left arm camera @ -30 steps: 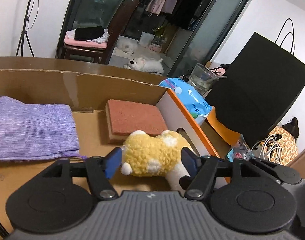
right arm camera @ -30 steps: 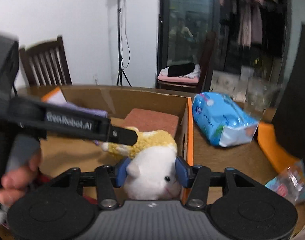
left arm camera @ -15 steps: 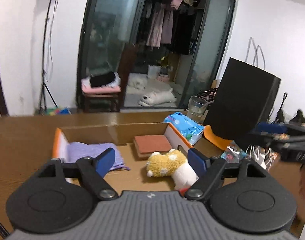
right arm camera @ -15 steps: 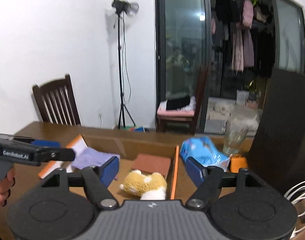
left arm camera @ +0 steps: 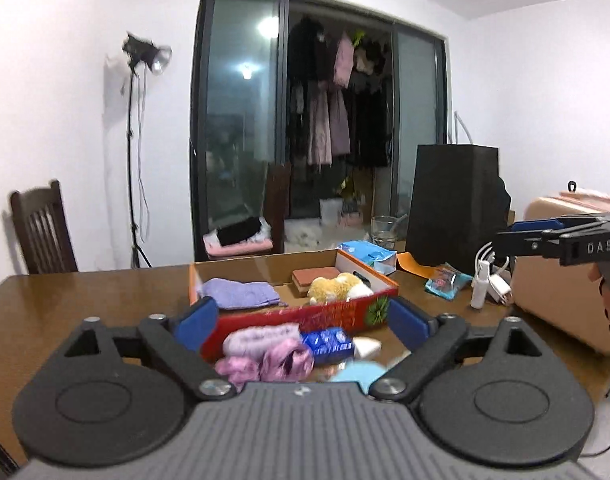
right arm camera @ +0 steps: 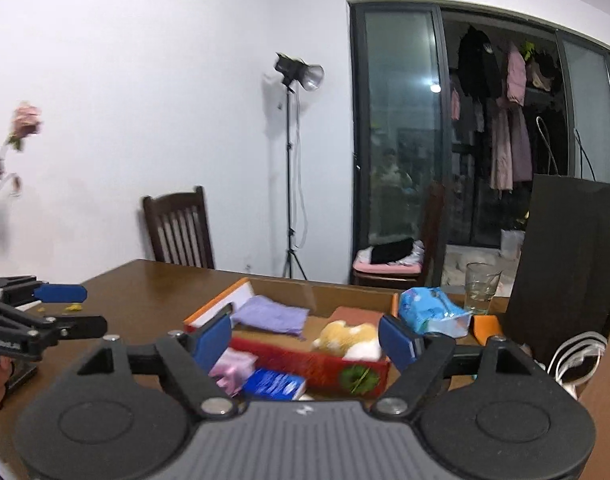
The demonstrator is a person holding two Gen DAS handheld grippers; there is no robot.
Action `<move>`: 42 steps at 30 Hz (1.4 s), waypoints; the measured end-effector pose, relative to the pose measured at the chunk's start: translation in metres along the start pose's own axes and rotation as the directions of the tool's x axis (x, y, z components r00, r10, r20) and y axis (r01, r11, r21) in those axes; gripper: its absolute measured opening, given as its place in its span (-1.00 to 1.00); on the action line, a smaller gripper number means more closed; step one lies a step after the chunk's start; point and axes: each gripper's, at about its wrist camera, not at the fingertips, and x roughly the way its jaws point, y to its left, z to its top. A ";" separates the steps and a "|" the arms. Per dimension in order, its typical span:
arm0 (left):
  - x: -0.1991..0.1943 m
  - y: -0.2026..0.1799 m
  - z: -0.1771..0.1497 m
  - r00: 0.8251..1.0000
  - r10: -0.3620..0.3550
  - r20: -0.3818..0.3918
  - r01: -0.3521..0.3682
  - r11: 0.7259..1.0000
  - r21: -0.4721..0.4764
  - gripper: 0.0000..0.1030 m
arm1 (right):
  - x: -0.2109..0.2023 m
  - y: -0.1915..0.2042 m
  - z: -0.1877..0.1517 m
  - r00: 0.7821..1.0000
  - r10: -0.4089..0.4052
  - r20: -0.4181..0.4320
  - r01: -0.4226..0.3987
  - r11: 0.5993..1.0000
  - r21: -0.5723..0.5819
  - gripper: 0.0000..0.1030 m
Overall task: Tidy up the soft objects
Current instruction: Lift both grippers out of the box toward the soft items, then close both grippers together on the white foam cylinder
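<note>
A cardboard box (left arm camera: 273, 320) with a red front wall stands on the wooden table. Inside lie a purple cloth (left arm camera: 241, 294), a reddish sponge (left arm camera: 315, 276) and a yellow-and-white plush toy (left arm camera: 337, 288). On the table before the box sit a pink soft bundle (left arm camera: 265, 354) and a blue packet (left arm camera: 327, 342). My left gripper (left arm camera: 302, 320) hangs back from the box, jaws opening, nothing between them. My right gripper (right arm camera: 305, 340) is likewise pulled back, its jaws opening and empty. The plush toy (right arm camera: 349, 338) rests free in the box (right arm camera: 329, 364).
A blue wipes pack (right arm camera: 429, 312), a drinking glass (right arm camera: 481, 288) and a tall black paper bag (right arm camera: 565, 260) stand right of the box. White cables (left arm camera: 489, 276) and a pink suitcase (left arm camera: 565, 280) lie far right. Chairs and a light stand are behind the table.
Both grippers let go of the plush toy, which now lies in the box. Both pulled back and upward from the box, and their jaws spread wider.
</note>
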 end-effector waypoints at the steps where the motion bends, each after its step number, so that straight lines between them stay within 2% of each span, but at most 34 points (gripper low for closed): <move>1: -0.015 -0.002 -0.013 1.000 0.020 0.014 -0.020 1.000 0.013 0.89 | -0.010 0.004 -0.010 1.000 0.003 0.007 -0.003 1.000 0.008 0.61; 3: -0.043 -0.005 -0.040 0.995 0.095 0.034 -0.095 0.995 0.011 0.91 | -0.030 0.013 -0.035 0.999 0.032 0.009 -0.032 0.999 0.016 0.65; 5: -0.063 -0.007 -0.063 0.991 0.135 0.025 -0.134 0.990 -0.032 0.91 | -0.046 0.023 -0.060 0.997 0.074 -0.005 -0.074 0.997 0.014 0.65; 8: -0.081 -0.009 -0.091 0.993 0.112 -0.021 -0.114 0.988 -0.100 0.91 | -0.068 0.039 -0.102 0.996 0.091 0.005 -0.091 0.995 0.050 0.65; 10: -0.081 -0.012 -0.096 0.996 0.075 -0.055 -0.079 0.994 -0.077 0.91 | -0.071 0.045 -0.121 0.991 0.129 -0.019 -0.127 0.987 0.095 0.65; 12: -0.076 -0.016 -0.090 0.995 0.089 -0.042 -0.092 0.994 -0.058 0.91 | -0.066 0.051 -0.130 0.987 0.151 -0.061 -0.144 0.984 0.101 0.65; 16: -0.066 -0.015 -0.082 0.995 0.103 -0.012 -0.104 0.992 -0.076 0.91 | -0.057 0.068 -0.137 0.993 0.098 -0.072 -0.096 0.995 0.030 0.65; 21: -0.052 -0.013 -0.092 0.994 0.093 -0.056 -0.098 0.991 -0.093 0.91 | -0.042 0.074 -0.142 0.992 0.122 -0.041 -0.121 0.992 0.032 0.63; 23: -0.043 -0.010 -0.097 0.993 0.078 -0.083 -0.087 0.990 -0.111 0.91 | -0.021 0.077 -0.143 0.995 0.096 -0.004 -0.095 0.994 0.048 0.62; 25: -0.033 -0.010 -0.102 0.992 0.085 -0.096 -0.095 0.991 -0.094 0.91 | 0.005 0.080 -0.144 0.999 0.047 -0.017 -0.046 0.997 0.069 0.59; 27: -0.029 -0.010 -0.103 0.991 0.087 -0.100 -0.095 0.992 -0.082 0.91 | 0.030 0.084 -0.144 0.996 0.072 -0.048 -0.068 0.996 0.064 0.46; 29: -0.028 -0.009 -0.104 0.992 0.076 -0.099 -0.085 0.992 -0.094 0.91 | 0.047 0.091 -0.145 0.992 0.113 -0.062 -0.111 0.993 0.032 0.20; 30: -0.028 -0.008 -0.104 0.992 0.073 -0.100 -0.083 0.991 -0.101 0.91 | 0.056 0.096 -0.145 0.987 0.130 -0.090 -0.128 0.991 0.024 -0.19; 31: -0.029 -0.007 -0.105 0.992 0.076 -0.102 -0.086 0.991 -0.104 0.91 | 0.060 0.097 -0.145 0.984 0.138 -0.113 -0.133 0.990 0.048 -0.47; 32: -0.030 -0.006 -0.106 0.992 0.078 -0.103 -0.089 0.990 -0.107 0.91 | 0.059 0.097 -0.143 0.981 0.157 -0.114 -0.146 0.984 0.102 -0.47; 33: -0.031 -0.005 -0.107 0.991 0.077 -0.105 -0.089 0.990 -0.113 0.91 | 0.058 0.090 -0.142 0.963 0.242 -0.115 -0.217 0.956 0.197 -0.48; 34: -0.032 -0.003 -0.109 0.992 0.069 -0.110 -0.083 0.988 -0.128 0.91 | 0.058 0.081 -0.143 0.936 0.338 -0.104 -0.294 0.907 0.301 -0.48; 35: -0.030 -0.002 -0.111 0.992 0.056 -0.117 -0.073 0.987 -0.144 0.91 | 0.058 0.074 -0.145 0.922 0.374 -0.098 -0.315 0.875 0.367 -0.47; 38: -0.016 -0.005 -0.115 0.989 -0.007 -0.145 -0.020 0.983 -0.180 0.91 | 0.065 0.058 -0.153 0.955 0.258 -0.145 -0.184 0.902 0.391 -0.34; 39: -0.008 -0.007 -0.117 0.985 -0.022 -0.170 -0.012 0.980 -0.197 0.91 | 0.065 0.050 -0.156 0.964 0.215 -0.155 -0.134 0.900 0.414 -0.23; 40: 0.000 -0.009 -0.120 0.981 -0.032 -0.192 -0.010 0.977 -0.213 0.90 | 0.065 0.046 -0.156 0.968 0.182 -0.173 -0.092 0.899 0.428 -0.01; 42: 0.013 -0.011 -0.124 0.974 -0.056 -0.219 -0.001 0.968 -0.251 0.90 | 0.061 0.039 -0.158 0.975 0.140 -0.171 -0.056 0.904 0.425 0.15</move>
